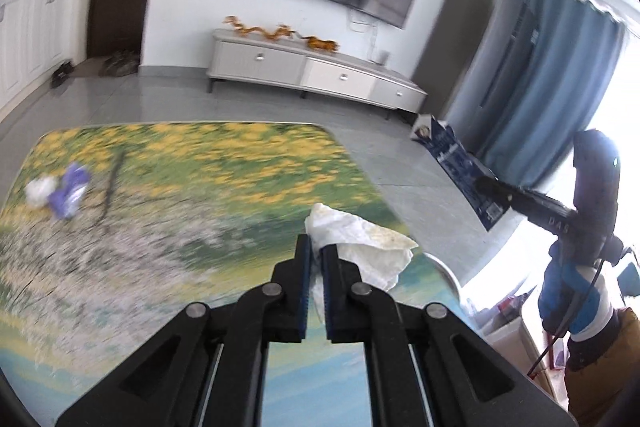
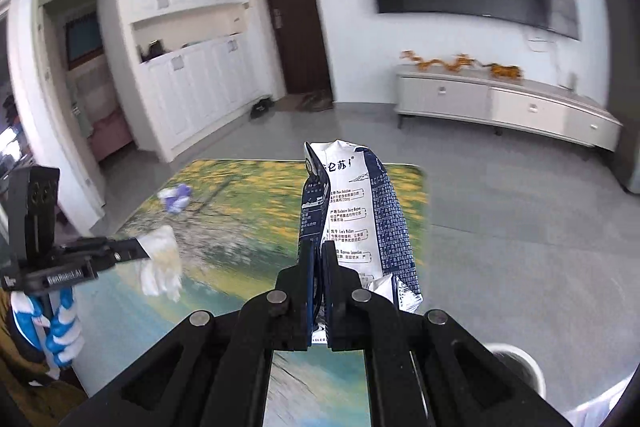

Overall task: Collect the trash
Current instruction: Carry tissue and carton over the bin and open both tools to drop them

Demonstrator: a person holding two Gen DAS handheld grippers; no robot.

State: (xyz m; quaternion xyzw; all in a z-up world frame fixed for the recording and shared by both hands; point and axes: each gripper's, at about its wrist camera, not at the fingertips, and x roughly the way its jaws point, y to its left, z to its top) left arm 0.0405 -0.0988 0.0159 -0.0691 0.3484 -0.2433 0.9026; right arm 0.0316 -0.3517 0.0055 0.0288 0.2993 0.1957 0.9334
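Observation:
My left gripper [image 1: 316, 241] is shut on a crumpled white tissue [image 1: 360, 247] with a yellowish stain, lifted above the flower-print table [image 1: 180, 187]. My right gripper [image 2: 319, 247] is shut on a flattened blue and white milk carton [image 2: 356, 211], also held over the table. In the left wrist view the carton [image 1: 460, 163] hangs off the table's right side in the right gripper [image 1: 496, 189]. The right wrist view shows the left gripper [image 2: 140, 247] at the left with the tissue [image 2: 162, 263]. A purple and white wrapper [image 1: 66, 191] lies on the table's far left.
A white bin [image 2: 520, 367] stands on the floor below the right gripper, at the table's right corner. Beyond the table are grey tiles, a low TV cabinet [image 1: 316, 71] under a wall TV, a dark door [image 2: 296, 19] and blue curtains [image 1: 540, 75].

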